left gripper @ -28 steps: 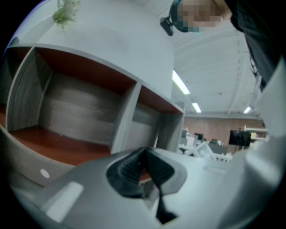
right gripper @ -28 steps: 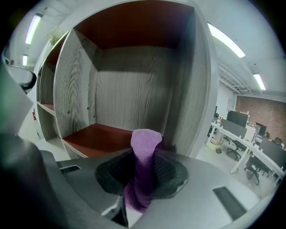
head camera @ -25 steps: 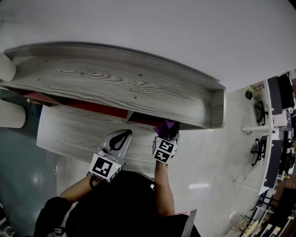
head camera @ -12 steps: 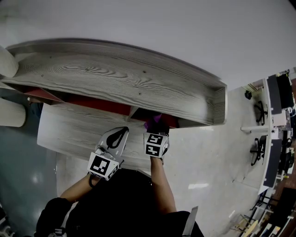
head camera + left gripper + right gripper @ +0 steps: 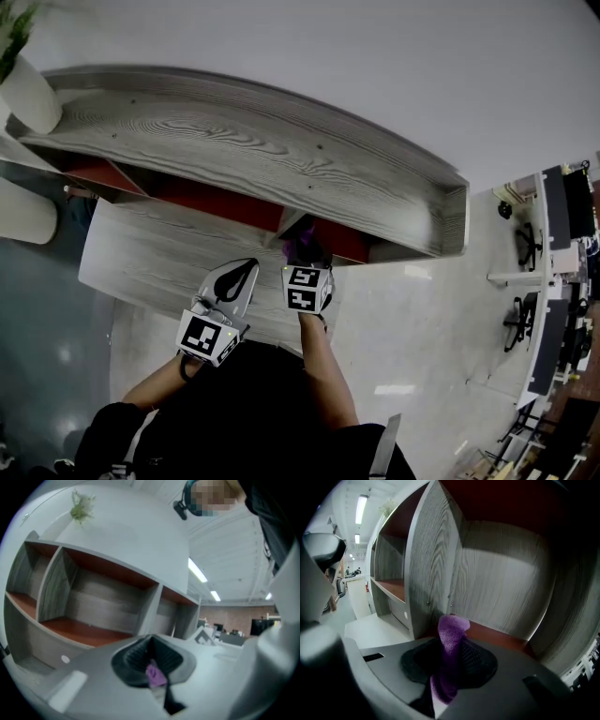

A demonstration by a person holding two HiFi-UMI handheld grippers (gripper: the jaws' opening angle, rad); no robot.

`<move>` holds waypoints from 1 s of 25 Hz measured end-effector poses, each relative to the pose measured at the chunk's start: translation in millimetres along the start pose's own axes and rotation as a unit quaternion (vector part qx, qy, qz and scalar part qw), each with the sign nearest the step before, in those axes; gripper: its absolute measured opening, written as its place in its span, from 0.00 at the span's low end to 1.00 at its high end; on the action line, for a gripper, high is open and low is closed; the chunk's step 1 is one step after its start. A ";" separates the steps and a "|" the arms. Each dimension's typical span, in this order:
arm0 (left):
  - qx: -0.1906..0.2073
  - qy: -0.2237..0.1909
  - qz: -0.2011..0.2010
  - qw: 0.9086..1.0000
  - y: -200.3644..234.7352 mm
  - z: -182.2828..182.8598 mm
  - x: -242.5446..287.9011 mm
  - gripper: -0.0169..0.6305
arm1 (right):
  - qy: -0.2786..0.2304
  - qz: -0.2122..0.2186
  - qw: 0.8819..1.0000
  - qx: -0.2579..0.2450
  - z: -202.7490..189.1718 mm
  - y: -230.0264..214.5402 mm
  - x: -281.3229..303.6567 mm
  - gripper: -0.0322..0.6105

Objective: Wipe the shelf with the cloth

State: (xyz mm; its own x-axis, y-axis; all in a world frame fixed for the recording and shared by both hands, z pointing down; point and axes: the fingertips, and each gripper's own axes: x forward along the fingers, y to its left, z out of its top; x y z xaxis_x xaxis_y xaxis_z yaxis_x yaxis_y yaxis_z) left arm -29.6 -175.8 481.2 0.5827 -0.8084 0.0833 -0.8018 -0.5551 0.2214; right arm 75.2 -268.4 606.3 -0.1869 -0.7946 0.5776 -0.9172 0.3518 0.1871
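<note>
Your left gripper (image 5: pixel 246 272) hangs in front of the shelf (image 5: pixel 262 159), outside its openings, with its jaws drawn together on a small purple bit (image 5: pixel 155 675) you cannot identify. To its right, your right gripper (image 5: pixel 303 259) reaches into the shelf's red-floored compartment, just right of an upright divider (image 5: pixel 431 573). Its jaws are clamped on the purple cloth (image 5: pixel 451 634), whose folded tip sticks up past them over the compartment's red floor.

There is one grey wood-grain shelf unit (image 5: pixel 281 169), one purple woven cloth (image 5: pixel 451 630) and one white plant pot (image 5: pixel 33 94). There are two grippers, the left gripper (image 5: pixel 151 645) and the right gripper (image 5: pixel 307 262).
</note>
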 end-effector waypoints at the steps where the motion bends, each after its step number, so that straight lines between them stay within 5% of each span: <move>1: 0.000 -0.002 0.004 1.000 1.4 1.2 -3.0 0.03 | -0.002 0.005 1.000 -0.003 1.8 4.5 0.8 0.17; 14: 0.000 -0.017 0.028 0.999 9.3 9.6 -30.5 0.03 | -0.030 0.062 0.998 0.007 14.2 27.8 -4.0 0.17; 20: 0.013 -0.017 0.017 1.000 5.4 15.5 -28.0 0.03 | -0.090 -0.011 0.995 0.036 37.4 -19.0 -41.3 0.17; 25: 0.011 -0.021 0.002 1.000 0.6 17.6 -20.9 0.03 | -0.092 -0.083 0.991 0.045 36.8 -66.8 -63.7 0.17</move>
State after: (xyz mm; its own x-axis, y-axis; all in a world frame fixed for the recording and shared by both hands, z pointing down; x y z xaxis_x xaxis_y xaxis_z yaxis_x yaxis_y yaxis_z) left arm -44.6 -162.7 462.5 0.5742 -0.8176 0.0438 -0.8069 -0.5560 0.1993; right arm 135.5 -259.5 527.8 -0.0846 -0.9172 0.3893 -0.9667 0.1702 0.1910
